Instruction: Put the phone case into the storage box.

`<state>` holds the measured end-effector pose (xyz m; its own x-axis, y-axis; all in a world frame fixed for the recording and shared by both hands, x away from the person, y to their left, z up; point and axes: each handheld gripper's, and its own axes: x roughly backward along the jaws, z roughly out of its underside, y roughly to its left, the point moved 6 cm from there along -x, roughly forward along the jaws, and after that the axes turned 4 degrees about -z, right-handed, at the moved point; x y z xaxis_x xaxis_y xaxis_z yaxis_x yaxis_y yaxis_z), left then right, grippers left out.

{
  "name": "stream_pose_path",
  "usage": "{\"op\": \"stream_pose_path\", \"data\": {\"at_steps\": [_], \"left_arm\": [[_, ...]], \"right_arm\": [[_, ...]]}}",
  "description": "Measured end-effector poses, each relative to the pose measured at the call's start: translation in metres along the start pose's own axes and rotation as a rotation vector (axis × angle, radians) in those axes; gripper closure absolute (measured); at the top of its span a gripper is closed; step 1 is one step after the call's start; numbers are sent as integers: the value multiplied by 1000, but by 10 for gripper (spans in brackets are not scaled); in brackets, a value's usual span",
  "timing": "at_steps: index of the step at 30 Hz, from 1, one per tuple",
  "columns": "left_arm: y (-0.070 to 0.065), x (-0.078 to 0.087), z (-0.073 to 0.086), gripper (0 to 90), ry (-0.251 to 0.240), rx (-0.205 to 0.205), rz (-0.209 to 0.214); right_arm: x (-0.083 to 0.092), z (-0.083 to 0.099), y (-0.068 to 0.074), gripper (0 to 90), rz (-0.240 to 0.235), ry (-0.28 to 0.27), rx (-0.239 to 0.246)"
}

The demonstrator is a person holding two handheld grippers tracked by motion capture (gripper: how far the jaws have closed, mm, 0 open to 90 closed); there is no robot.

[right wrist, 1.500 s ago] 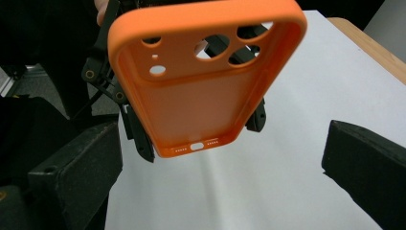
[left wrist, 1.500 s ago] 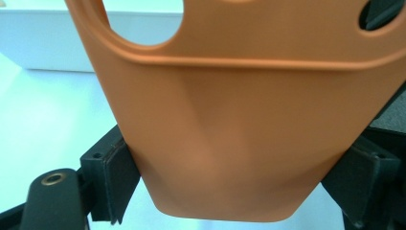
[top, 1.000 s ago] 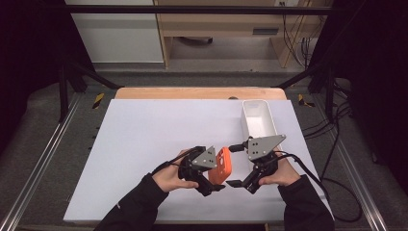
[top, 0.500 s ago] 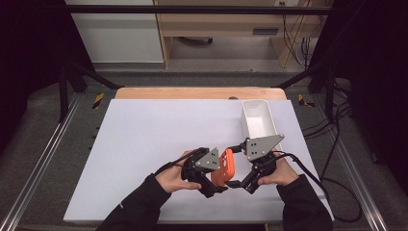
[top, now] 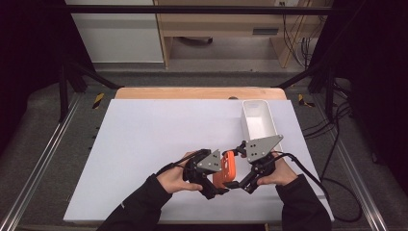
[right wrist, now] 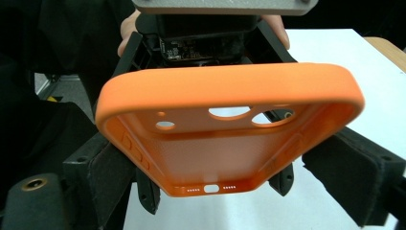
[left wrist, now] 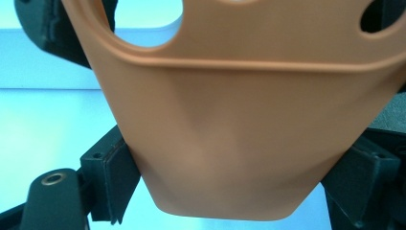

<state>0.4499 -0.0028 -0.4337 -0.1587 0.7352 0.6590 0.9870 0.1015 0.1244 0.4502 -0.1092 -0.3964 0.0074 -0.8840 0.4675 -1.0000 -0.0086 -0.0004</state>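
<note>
An orange phone case [top: 227, 168] is held up between the two grippers over the near part of the white table [top: 144, 139], short of the white bin [top: 259, 121] that stands toward the table's far right. The left gripper [top: 214, 185] is clamped on the case: in the left gripper view its two black pads press against the case's [left wrist: 239, 139] narrowing lower sides, the left pad [left wrist: 117, 172] flat against the orange edge, and the jaws sit as tight as that grip lets them. The right gripper [top: 239, 185] has just been closing its jaws around the same case; in the right gripper view the case [right wrist: 230, 139] lies between the jaws with its hollow inside facing the camera, the left pad [right wrist: 107, 179] touching its lower left edge and the right pad [right wrist: 354, 177] against its lower right corner, so it looks gripped there too. That view also shows the round camera cut-outs and the port openings along the case's near edge, with the left gripper [right wrist: 210, 43] behind it. No brand, label or writing can be read on the case, the bin or either gripper.
</note>
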Motion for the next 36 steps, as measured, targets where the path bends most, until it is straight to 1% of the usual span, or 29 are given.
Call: {"op": "stream_pose_path", "data": {"at_steps": [3,6,12,23,27,31,33,36], "left_arm": [[0,0,1,154,8,-5,4],[0,0,2,154,3,-4,3],[1,-1,3,153,-1,4,5],[1,-3,4,152,4,7,-2],[1,-2,4,149,-6,15,-2],[1,-1,4,106,-12,23,-5],[2,1,5,81,-25,31,-8],[3,4,7,38,-27,38,-22]], "right_arm": [[-1,1,1,148,-7,2,6],[-1,1,1,152,-8,4,6],[-1,1,0,161,-6,1,1],[-3,2,0,165,0,13,4],[-3,2,0,166,3,12,1],[-2,1,-1,165,11,9,-5],[-1,1,-1,165,12,9,-8],[1,1,-3,165,23,8,-13]]}}
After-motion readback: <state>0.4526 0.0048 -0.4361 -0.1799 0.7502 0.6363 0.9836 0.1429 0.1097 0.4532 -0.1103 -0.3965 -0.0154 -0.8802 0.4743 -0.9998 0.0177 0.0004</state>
